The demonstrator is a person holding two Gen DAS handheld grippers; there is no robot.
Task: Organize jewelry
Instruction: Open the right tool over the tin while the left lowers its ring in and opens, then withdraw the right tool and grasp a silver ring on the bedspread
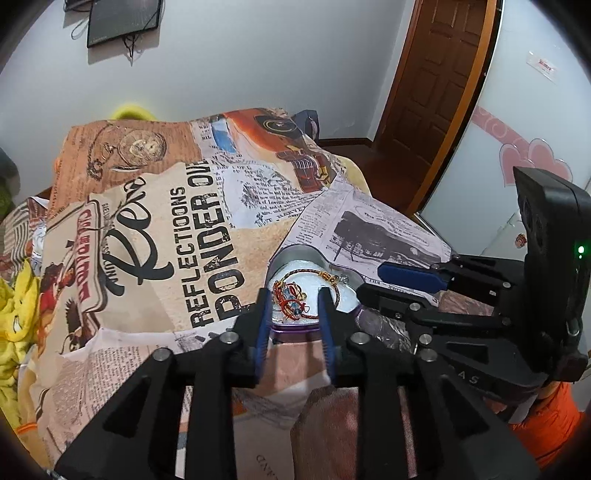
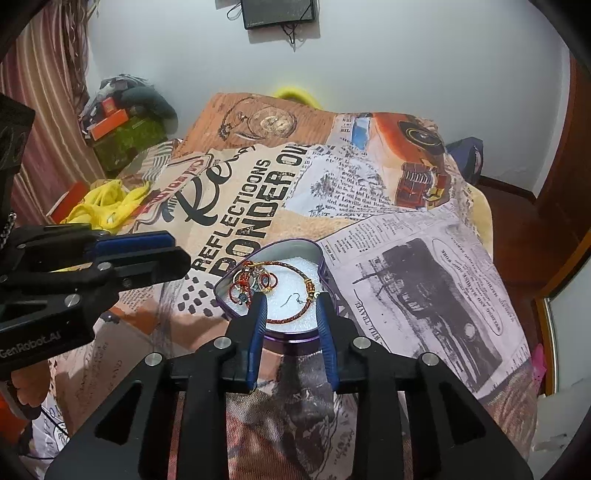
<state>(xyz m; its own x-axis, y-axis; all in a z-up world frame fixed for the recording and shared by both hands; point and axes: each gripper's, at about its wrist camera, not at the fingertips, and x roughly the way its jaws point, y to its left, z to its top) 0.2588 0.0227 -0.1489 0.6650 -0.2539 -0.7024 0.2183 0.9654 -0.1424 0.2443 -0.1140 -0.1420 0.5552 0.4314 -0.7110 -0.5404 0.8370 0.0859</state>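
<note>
A heart-shaped purple tin (image 1: 295, 330) (image 2: 328, 275) with white lining lies open on the printed blanket. Inside lie a red braided bracelet (image 2: 295, 315) (image 1: 306, 272), tangled red jewelry (image 1: 291, 299) (image 2: 255, 282) and a small earring hook (image 2: 293, 298). My left gripper (image 1: 293, 299) is open, just over the tin's near edge, empty. My right gripper (image 2: 290, 304) is open over the tin's near edge, empty. In the left wrist view the right gripper (image 1: 388, 284) shows at the tin's right. In the right wrist view the left gripper (image 2: 170, 254) shows at the tin's left.
The blanket (image 2: 406, 258) with newspaper print covers a bed. Yellow cloth (image 2: 107, 203) and boxes (image 2: 110, 122) lie at the left. A wooden door (image 1: 436, 92) stands at the right. A dark screen (image 2: 279, 13) hangs on the wall.
</note>
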